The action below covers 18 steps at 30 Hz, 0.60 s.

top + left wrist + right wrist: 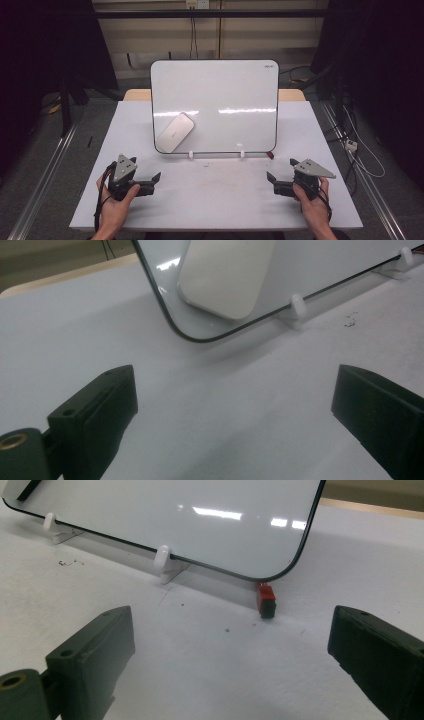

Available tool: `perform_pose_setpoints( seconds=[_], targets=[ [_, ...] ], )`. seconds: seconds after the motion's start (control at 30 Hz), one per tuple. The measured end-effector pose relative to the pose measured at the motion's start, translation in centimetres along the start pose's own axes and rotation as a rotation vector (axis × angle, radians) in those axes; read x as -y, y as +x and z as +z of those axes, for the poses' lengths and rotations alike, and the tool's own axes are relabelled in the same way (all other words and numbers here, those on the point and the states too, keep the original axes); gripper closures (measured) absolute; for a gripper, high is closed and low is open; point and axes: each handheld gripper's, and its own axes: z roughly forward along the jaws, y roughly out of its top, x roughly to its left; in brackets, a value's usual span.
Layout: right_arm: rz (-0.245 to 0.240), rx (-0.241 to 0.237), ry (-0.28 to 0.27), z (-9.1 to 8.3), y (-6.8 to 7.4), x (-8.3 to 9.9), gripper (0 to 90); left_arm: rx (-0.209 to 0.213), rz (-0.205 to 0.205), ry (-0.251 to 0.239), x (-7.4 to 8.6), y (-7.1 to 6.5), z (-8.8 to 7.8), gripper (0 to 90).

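Observation:
A white whiteboard (225,95) stands upright on small white clip feet (191,154) at the middle of the white table (215,200). A pale rounded eraser (175,132) clings to the board's lower left corner, seen close up as the eraser (225,275) on the board (330,260). A small red and black piece (270,155) lies at the board's lower right corner, the same red piece (265,599) below the board (175,515). My left gripper (152,183) (235,405) rests open at the front left, nothing between its jaws. My right gripper (274,183) (232,645) rests open at the front right, likewise holding nothing.
A hand holds each gripper near the table's front edge. White clip feet (162,562) (296,310) hold the board's bottom edge. Dark specks (350,320) mark the tabletop in front of the board. Cables (360,150) lie on the floor at the right.

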Motion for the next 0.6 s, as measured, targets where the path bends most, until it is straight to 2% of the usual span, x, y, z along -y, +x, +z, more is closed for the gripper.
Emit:
perform_pose_setpoints(
  seconds=[0.1,0.27,0.33,0.43,0.6],
  targets=[
    [-0.004,0.001,-0.001,0.0,0.0,0.0,4.9,-0.011,-0.002,-0.006,0.2,0.1,-0.3,4.5],
    [-0.004,0.003,-0.001,-0.1,0.0,0.1,4.7,-0.054,-0.042,-0.05,0.7,0.4,-1.1,4.7],
    [-0.002,0.004,-0.001,-0.1,-0.1,0.1,4.8,-0.068,-0.046,-0.057,0.7,0.5,-1.2,4.2],
    [-0.001,0.002,0.0,-0.1,-0.1,0.1,4.7,-0.049,-0.06,-0.061,0.7,0.7,-1.0,4.0],
    [-0.002,0.001,0.001,0.0,0.0,0.1,4.7,-0.049,-0.058,-0.062,0.7,0.8,-0.9,3.8]
  ],
)
